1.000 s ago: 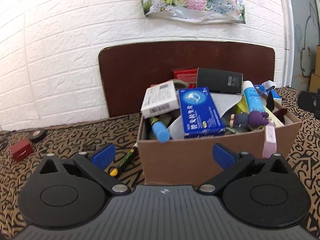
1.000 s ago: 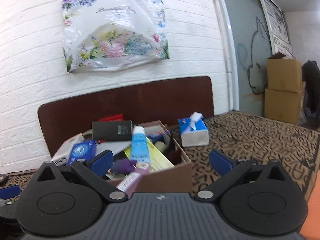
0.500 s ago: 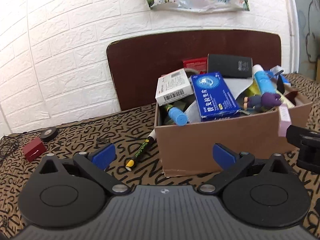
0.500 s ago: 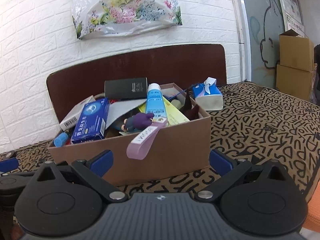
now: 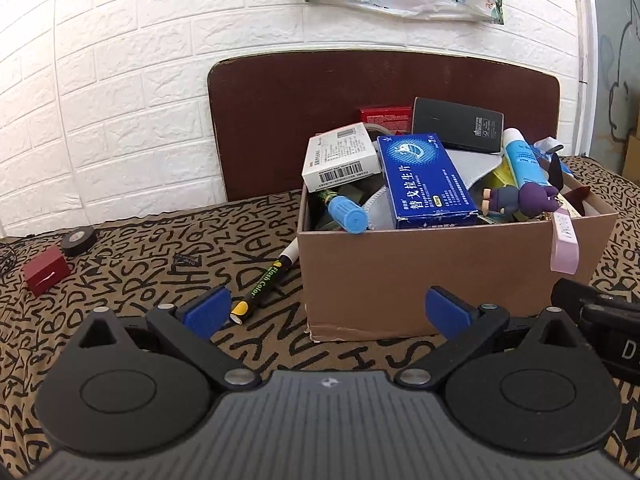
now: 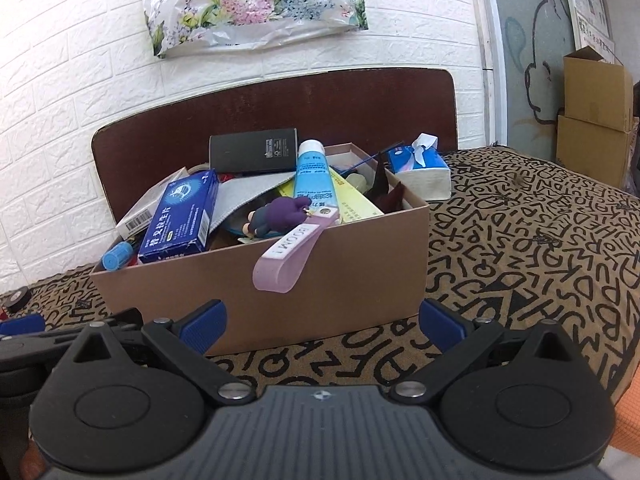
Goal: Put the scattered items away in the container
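On the letter-patterned surface (image 5: pixel 132 276), cardboard box (image 5: pixel 420 276) sits in front of a dark brown board (image 5: pixel 288 120) leaning on the white brick wall. Box heaped above its rim: blue carton (image 5: pixel 424 180) tilted on top, white barcode carton (image 5: pixel 340 156) at the left rear, black flat case (image 5: pixel 458 124) upright at the back, red pack (image 5: pixel 384 118) behind it, light blue tube (image 5: pixel 522 160), purple figurine (image 5: pixel 520 198) near the front right. Blue-capped marker (image 5: pixel 344 214) pokes out at the box's front left corner. Pink strap (image 6: pixel 296 250) hangs over the front wall, outside the box.

Loose items: black marker with yellow end (image 5: pixel 266 282) lying on the surface just beside the box's left wall, touching or nearly so. Red block (image 5: pixel 46 272) and black tape roll (image 5: pixel 78 235) well apart from the box, far left. Tissue box (image 6: pixel 420 168) stands behind the box's right rear corner, seen from the right wrist.

Left gripper (image 5: pixel 324 310): fingers spread wide, nothing between them, low before the box's front left corner. Right gripper (image 6: pixel 320 322): likewise spread wide and empty, facing the front wall of the box. Floral plastic bag (image 6: pixel 256 4) hangs on the wall above.
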{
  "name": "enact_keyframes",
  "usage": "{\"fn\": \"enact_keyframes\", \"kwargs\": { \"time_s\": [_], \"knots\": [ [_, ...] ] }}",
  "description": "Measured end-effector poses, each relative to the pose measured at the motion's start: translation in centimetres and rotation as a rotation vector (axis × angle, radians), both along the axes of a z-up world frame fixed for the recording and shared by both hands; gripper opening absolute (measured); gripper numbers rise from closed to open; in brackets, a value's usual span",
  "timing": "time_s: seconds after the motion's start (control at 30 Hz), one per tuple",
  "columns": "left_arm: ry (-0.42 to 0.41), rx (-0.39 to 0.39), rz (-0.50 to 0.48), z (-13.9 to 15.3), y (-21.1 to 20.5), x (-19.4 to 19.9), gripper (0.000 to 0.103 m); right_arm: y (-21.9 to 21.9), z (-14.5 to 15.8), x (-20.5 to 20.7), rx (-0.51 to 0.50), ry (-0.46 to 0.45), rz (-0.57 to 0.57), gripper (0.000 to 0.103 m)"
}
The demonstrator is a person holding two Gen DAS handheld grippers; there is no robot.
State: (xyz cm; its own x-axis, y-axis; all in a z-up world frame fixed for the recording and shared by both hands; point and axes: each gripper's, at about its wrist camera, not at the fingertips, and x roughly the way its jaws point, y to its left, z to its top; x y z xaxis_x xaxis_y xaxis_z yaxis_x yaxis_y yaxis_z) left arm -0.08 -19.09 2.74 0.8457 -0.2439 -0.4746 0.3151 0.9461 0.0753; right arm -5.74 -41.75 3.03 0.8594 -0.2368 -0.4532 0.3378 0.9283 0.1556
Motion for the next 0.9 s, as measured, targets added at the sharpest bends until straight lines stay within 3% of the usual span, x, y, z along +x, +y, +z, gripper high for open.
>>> {"fn": "enact_keyframes", "kwargs": {
  "time_s": [0.4, 0.6, 0.73, 0.9],
  "knots": [
    [-0.095, -0.011, 0.015, -0.01, 0.26, -0.8, 0.095, 0.47, -0.54, 0.07, -0.002, 0.016, 0.013, 0.103],
    [-0.063, -0.015, 0.008, -0.18, 0.32, -0.57, 0.095, 0.35, -0.65, -0.04, 0.005, 0.019, 0.01, 0.103],
    [-0.046, -0.026, 0.009, -0.28, 0.72, -0.43, 0.103, 0.25, -0.66, -0.08, 0.006, 0.016, 0.004, 0.103],
    [-0.04, -0.014, 0.025, -0.24, 0.81, -0.5, 0.103, 0.22, -0.75, -0.07, 0.018, 0.018, 0.006, 0.103]
  ]
}}
